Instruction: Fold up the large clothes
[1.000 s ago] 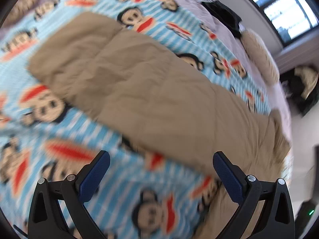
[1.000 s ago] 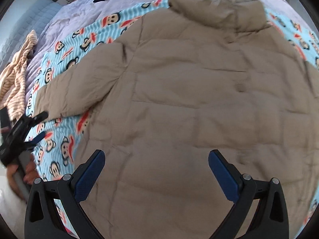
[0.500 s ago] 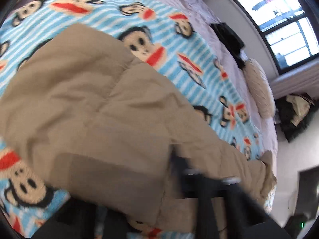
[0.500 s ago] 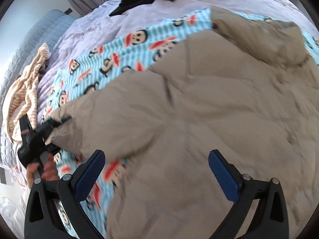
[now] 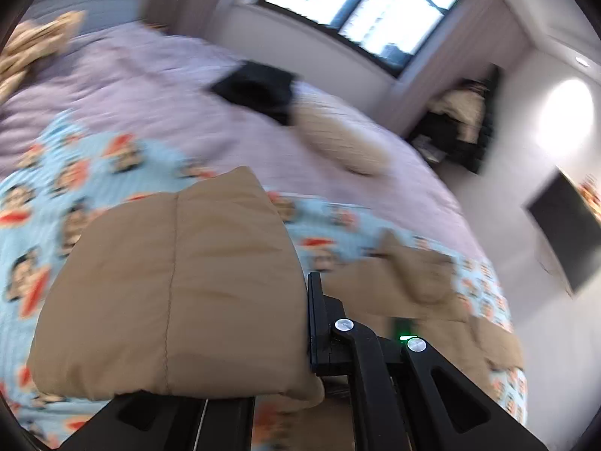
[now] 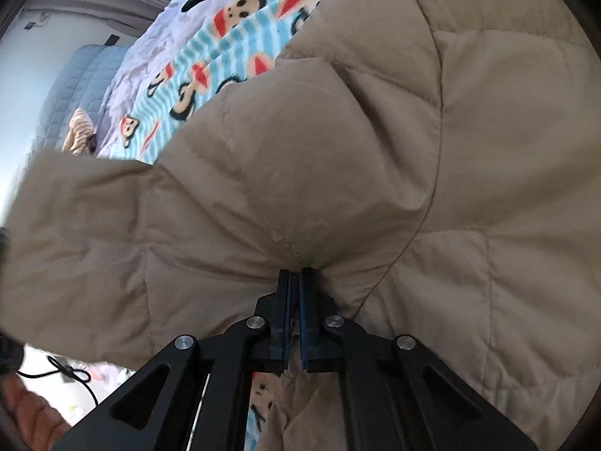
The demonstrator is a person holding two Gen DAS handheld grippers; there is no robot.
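i hold tan puffer jacket (image 6: pixel 432 150) over monkey blanket (image 6: pixel 233 37): left gripper (image 5: pixel 306 332) pinching sleeve (image 5: pixel 176 289), right gripper (image 6: pixel 295 282) just closed on seam; slick padding may slip, fold collapsing.

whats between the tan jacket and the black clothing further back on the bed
In the left wrist view, the monkey-print blanket and then bare lilac bedspread lie between the tan jacket and the black clothing.

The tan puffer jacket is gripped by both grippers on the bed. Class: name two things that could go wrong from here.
1. The right gripper pinches only a small pucker of the jacket near the sleeve seam; slick padded fabric may slip out.
2. The left gripper holds the lifted sleeve; its bulk may spring back and undo the fold.
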